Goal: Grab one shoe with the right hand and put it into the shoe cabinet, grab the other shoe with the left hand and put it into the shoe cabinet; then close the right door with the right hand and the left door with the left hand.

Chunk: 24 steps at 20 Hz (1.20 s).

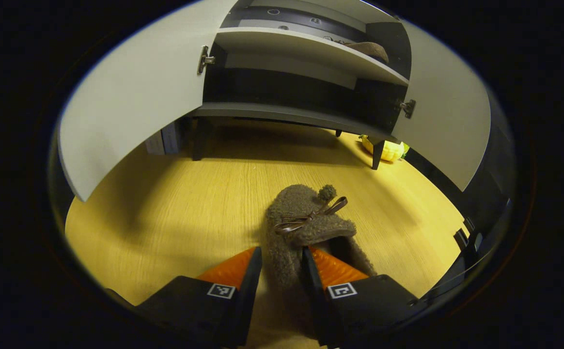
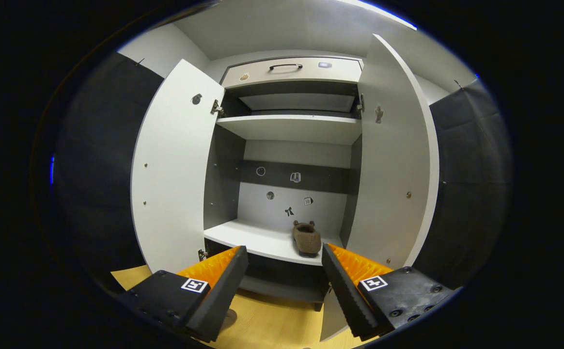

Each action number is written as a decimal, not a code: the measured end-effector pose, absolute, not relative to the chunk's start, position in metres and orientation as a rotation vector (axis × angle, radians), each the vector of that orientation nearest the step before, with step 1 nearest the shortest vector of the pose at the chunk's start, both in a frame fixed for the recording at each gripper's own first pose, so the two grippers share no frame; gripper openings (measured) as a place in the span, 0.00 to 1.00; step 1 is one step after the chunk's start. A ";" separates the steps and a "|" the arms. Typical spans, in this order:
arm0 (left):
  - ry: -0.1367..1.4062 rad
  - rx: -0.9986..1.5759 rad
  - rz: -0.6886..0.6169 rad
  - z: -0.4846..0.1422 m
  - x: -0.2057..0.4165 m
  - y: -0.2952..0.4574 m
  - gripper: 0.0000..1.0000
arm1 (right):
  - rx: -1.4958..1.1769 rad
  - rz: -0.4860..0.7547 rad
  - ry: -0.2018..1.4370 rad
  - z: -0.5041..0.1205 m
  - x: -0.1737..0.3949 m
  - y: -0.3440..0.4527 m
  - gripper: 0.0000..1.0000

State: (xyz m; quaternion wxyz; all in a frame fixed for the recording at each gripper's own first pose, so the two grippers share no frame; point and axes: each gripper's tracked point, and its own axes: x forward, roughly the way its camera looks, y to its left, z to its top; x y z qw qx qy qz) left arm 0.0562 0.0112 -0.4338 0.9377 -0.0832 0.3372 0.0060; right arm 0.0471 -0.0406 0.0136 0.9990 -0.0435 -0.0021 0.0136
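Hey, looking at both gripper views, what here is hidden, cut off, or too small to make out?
- Left gripper view: the heel of the shoe on the floor is hidden between the left gripper fingers; contact unclear.
- Left gripper view: the yellow object is partly hidden behind a cabinet leg.
- Right gripper view: stickers on the back panel are too small.

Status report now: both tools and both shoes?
Left tool astride floor shoe, apparently gripping. Right tool open, empty. Other shoe on shelf. Both doors open.

Both grippers: black bodies w/ orange ribbed jaws, white square code markers; left gripper [image 1: 282, 261], right gripper [image 2: 284, 264] has visible screws.
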 end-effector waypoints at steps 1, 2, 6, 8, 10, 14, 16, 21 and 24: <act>0.686 -0.155 0.017 -0.435 0.059 0.012 0.50 | -0.093 0.025 0.011 0.009 0.047 -0.043 0.98; 0.685 -0.138 0.023 -0.435 0.060 0.013 0.40 | -0.099 0.023 0.026 0.005 0.046 -0.046 0.98; 0.690 -0.105 0.054 -0.435 0.062 0.022 0.13 | -0.095 0.030 0.059 -0.005 0.044 -0.049 0.98; 0.695 -0.106 0.045 -0.434 0.063 0.022 0.06 | -0.093 0.032 0.068 -0.008 0.044 -0.052 0.98; 0.706 -0.107 0.030 -0.434 0.062 0.022 0.05 | -0.096 0.038 0.079 -0.011 0.043 -0.053 0.98; 0.692 -0.101 0.009 -0.409 0.057 0.018 0.05 | -0.097 0.061 0.079 -0.012 0.043 -0.051 0.98; 0.626 -0.101 -0.016 -0.366 0.053 0.011 0.05 | -0.089 0.079 0.074 -0.011 0.046 -0.048 0.98; 0.438 -0.037 0.011 -0.223 0.058 0.024 0.05 | -0.045 0.154 0.054 -0.009 0.055 -0.033 0.98; 0.327 -0.029 0.069 -0.133 0.082 0.041 0.05 | -0.034 0.181 0.045 -0.009 0.056 -0.029 0.98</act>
